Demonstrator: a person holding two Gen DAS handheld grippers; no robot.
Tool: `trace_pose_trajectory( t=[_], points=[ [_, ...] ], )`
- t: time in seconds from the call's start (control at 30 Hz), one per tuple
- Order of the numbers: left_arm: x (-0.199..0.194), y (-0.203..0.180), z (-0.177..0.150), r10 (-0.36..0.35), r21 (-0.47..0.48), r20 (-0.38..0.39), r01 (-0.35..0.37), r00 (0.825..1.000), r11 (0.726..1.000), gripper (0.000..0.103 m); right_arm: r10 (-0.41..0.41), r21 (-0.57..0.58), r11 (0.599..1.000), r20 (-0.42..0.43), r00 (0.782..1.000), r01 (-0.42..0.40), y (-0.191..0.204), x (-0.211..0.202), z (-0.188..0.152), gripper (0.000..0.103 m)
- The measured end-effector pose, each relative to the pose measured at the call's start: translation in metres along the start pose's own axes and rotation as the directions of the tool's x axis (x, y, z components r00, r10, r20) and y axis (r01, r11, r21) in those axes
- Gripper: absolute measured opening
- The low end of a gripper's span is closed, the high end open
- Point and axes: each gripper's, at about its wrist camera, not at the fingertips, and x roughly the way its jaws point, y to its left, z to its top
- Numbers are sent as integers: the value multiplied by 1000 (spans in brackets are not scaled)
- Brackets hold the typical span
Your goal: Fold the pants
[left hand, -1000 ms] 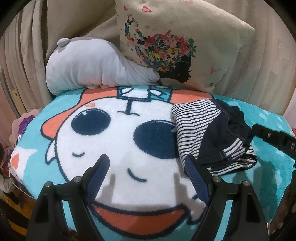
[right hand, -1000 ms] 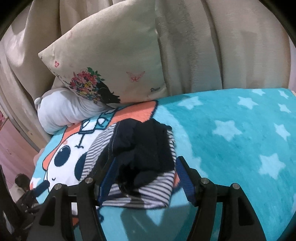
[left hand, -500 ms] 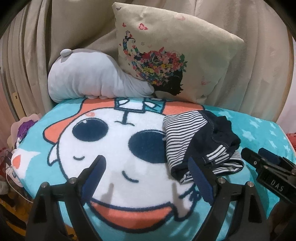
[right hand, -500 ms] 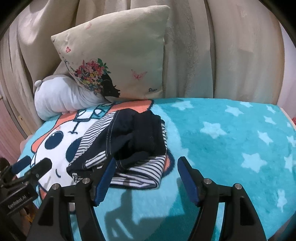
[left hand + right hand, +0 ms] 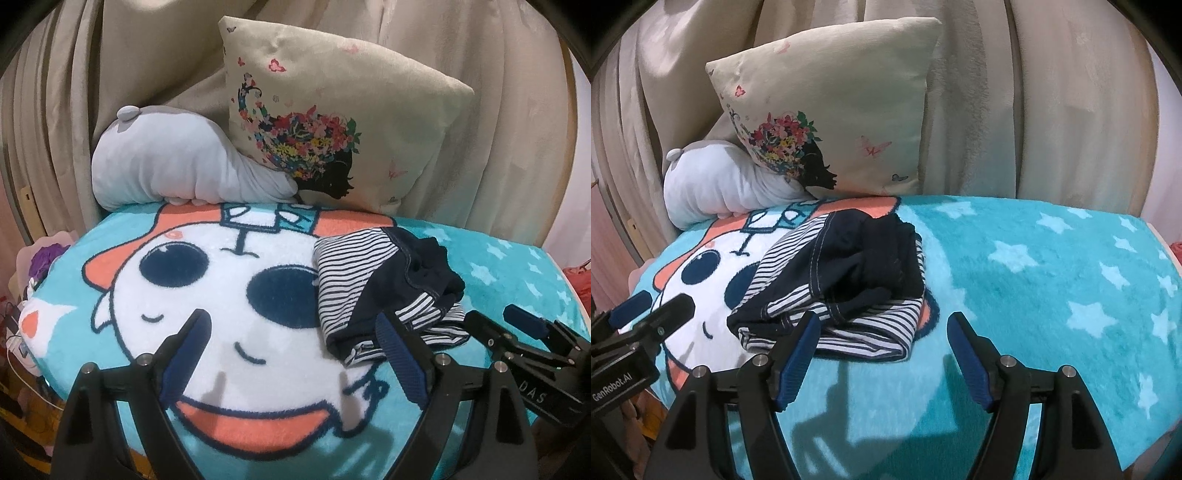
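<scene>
Pants seen bunched in folded heap on teal cartoon blanket, beside face print's right eye. Left gripper held above blanket, jaws spread wide, nothing gripped. Right gripper held near heap's front edge, jaws apart, empty. Floral cushion propped behind.

Ahead of the gripper, beige curtains are hanging in folds behind a floral cushion and a grey plush pillow, both resting on the teal cartoon blanket spreading underneath.
</scene>
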Motion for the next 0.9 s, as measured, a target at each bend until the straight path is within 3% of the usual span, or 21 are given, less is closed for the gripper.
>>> trace_pose_trajectory(
  t=[0.53,0.9],
  points=[
    [1,2,-1,-4,-4,15,4,1000,1000,93,1,-29,1000,-38,999,-3,11,9,-7,77],
    [-19,8,1,39,-59,151,-31,988,998,103,8,-32,999,-45,999,-9,15,11,-11,77]
  ],
)
